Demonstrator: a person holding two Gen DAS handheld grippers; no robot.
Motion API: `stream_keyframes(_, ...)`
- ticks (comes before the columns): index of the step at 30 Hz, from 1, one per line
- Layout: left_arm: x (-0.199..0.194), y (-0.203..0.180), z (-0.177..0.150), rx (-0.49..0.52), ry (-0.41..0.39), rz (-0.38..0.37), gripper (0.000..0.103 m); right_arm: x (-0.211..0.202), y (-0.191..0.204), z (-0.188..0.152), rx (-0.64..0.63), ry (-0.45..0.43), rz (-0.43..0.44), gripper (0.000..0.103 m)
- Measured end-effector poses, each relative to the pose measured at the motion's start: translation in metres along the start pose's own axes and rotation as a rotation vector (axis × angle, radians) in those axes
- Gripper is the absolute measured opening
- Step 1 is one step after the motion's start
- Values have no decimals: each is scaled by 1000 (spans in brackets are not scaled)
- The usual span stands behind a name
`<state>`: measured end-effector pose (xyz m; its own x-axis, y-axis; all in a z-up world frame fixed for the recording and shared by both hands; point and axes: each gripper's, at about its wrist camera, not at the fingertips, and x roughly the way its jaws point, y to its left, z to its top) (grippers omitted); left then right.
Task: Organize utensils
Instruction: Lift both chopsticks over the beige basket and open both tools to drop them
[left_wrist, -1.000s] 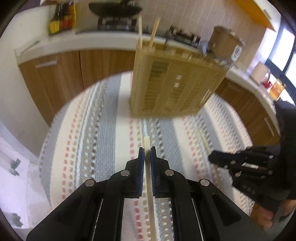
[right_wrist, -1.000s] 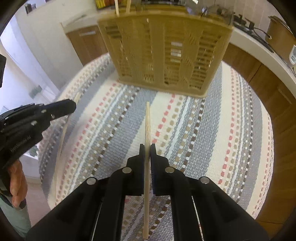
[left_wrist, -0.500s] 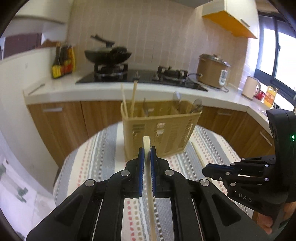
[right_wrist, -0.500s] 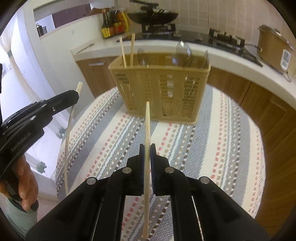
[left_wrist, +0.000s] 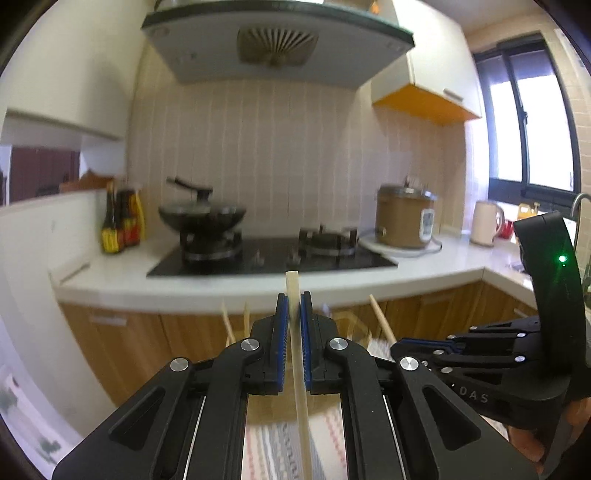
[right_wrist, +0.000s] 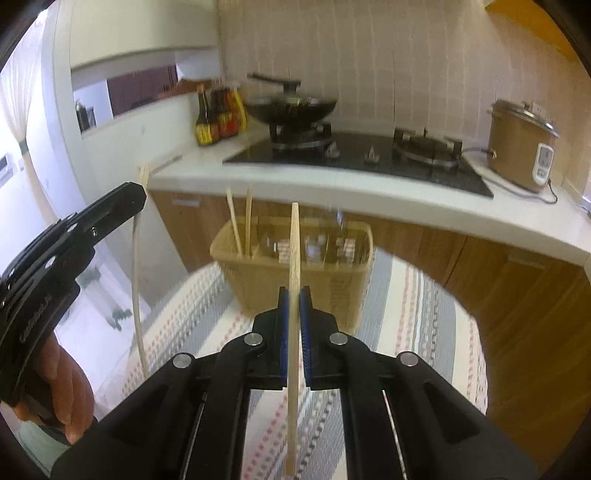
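My left gripper (left_wrist: 291, 300) is shut on a pale chopstick (left_wrist: 300, 398) whose blunt end pokes up past the blue pads. My right gripper (right_wrist: 294, 295) is shut on a second wooden chopstick (right_wrist: 294, 240), held upright in front of the tan slotted basket (right_wrist: 332, 291). Two chopsticks (right_wrist: 240, 221) stand in the basket's left end; blurred spoons fill the rest. In the left wrist view the basket is almost hidden behind my fingers. The right gripper (left_wrist: 398, 347) shows there low at the right with its chopstick (left_wrist: 382, 321). The left gripper (right_wrist: 140, 195) and its chopstick (right_wrist: 136, 280) show at the left of the right wrist view.
The basket stands on a round table with a striped cloth (right_wrist: 424, 314). Behind it runs a white counter (right_wrist: 406, 199) over wooden cabinets, with a hob, a wok (right_wrist: 291, 107), sauce bottles (right_wrist: 218, 118) and a rice cooker (right_wrist: 521, 144). A hand (right_wrist: 70, 387) holds the left tool.
Both grippers have risen and tipped upward, each still clamping its chopstick. The basket and table have sunk low in both views, and the counter, hob and wall have come into sight.
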<state>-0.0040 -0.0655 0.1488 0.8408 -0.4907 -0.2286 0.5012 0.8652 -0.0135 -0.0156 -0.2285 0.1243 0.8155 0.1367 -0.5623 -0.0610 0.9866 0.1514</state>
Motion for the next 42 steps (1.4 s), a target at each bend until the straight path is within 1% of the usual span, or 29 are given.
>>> stream_keyframes(4, 17, 4, 21, -10, -60, -16, 5, -6, -7, 28, 39, -108, 33, 4)
stream_keyframes(6, 29, 12, 33, -40, -102, -17, 5, -8, -12, 40, 57, -168, 69, 4)
stream_keyframes(7, 33, 16, 38, -56, -121, -16, 5, -8, -14, 49, 64, -218, 87, 4)
stream_keyframes(9, 41, 22, 47, -87, -155, -24, 5, -7, -17, 60, 71, -269, 78, 4)
stream_keyframes(11, 53, 28, 57, -110, -190, -16, 5, -1, -24, 73, 99, -321, 94, 4)
stream_keyframes(14, 70, 32, 64, -128, -231, 5, 5, 10, -36, 88, 129, -384, 73, 4)
stream_keyframes(19, 97, 38, 62, -170, -272, 38, 5, 29, -48, 99, 133, -466, -12, 4)
stream_keyframes(21, 105, 45, 56, -215, -294, 43, 5, 39, -53, 99, 129, -474, -34, 4)
stream_keyframes(25, 123, 59, 39, -283, -271, 55, 5, 65, -63, 89, 125, -477, -81, 4)
stream_keyframes(28, 131, 65, 26, -321, -268, 86, 5, 76, -66, 79, 117, -484, -80, 4)
stream_keyframes(31, 136, 68, 13, -364, -270, 113, 5, 86, -65, 70, 96, -479, -102, 4)
stream_keyframes(33, 140, 67, 6, -373, -255, 121, 5, 90, -65, 66, 88, -474, -110, 4)
stream_keyframes(36, 141, 62, -6, -350, -267, 172, 5, 96, -67, 59, 84, -467, -117, 4)
stream_keyframes(38, 142, 57, -12, -334, -267, 191, 5, 98, -66, 55, 80, -467, -121, 4)
stream_keyframes(40, 143, 54, -15, -320, -263, 200, 6, 101, -65, 51, 69, -465, -124, 4)
stream_keyframes(42, 143, 52, -18, -315, -243, 199, 6, 102, -62, 45, 49, -457, -133, 4)
